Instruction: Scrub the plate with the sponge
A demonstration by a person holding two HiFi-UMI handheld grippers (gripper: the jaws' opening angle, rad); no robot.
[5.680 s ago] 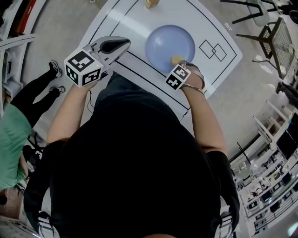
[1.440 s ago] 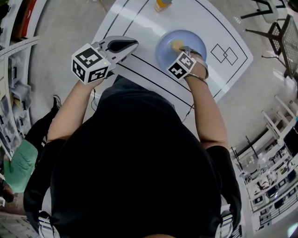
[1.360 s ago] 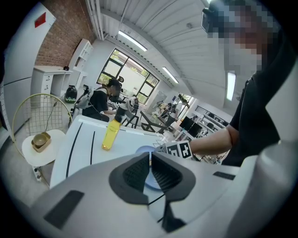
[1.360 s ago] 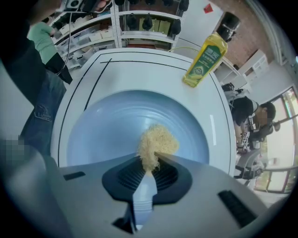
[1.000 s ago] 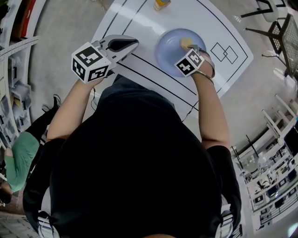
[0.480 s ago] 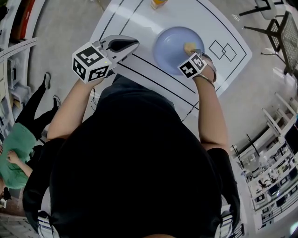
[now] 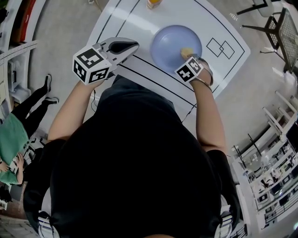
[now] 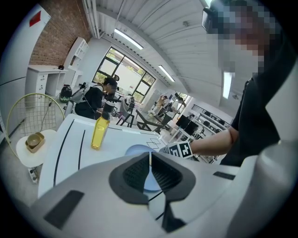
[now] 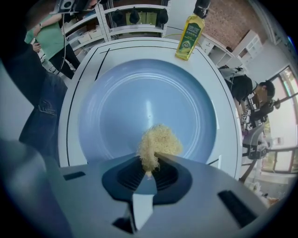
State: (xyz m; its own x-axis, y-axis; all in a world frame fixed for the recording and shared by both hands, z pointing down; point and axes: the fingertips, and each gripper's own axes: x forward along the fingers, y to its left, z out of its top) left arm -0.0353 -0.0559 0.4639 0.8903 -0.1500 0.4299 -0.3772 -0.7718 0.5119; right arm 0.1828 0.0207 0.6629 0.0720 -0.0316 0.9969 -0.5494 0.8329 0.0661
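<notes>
A pale blue plate (image 7: 171, 41) lies on the white table (image 7: 139, 21) ahead of me. It fills the right gripper view as a wide plate (image 9: 139, 100). My right gripper (image 7: 187, 56) is shut on a yellow, fuzzy sponge (image 7: 186, 51), which rests on the plate's near-right part. In its own view the sponge (image 9: 159, 142) sticks out from between the right gripper's (image 9: 151, 161) jaws onto the plate's inner surface. My left gripper (image 7: 132, 45) is held over the table's near-left edge, left of the plate, shut and holding nothing. Its own view shows the left gripper (image 8: 150, 157) with its jaws together.
A yellow oil bottle (image 7: 152, 3) stands at the table's far side, beyond the plate; the same bottle (image 9: 190, 31) and bottle (image 8: 98, 132) show in both gripper views. Two overlapping squares (image 7: 220, 48) are drawn right of the plate. A person in green (image 7: 10, 144) stands at the left, and chairs (image 7: 279, 28) stand at the right.
The right gripper has rubbed the sponge across the plate, from its middle to the right and then toward the near-right. The left gripper has stayed put. The person in green has shifted.
</notes>
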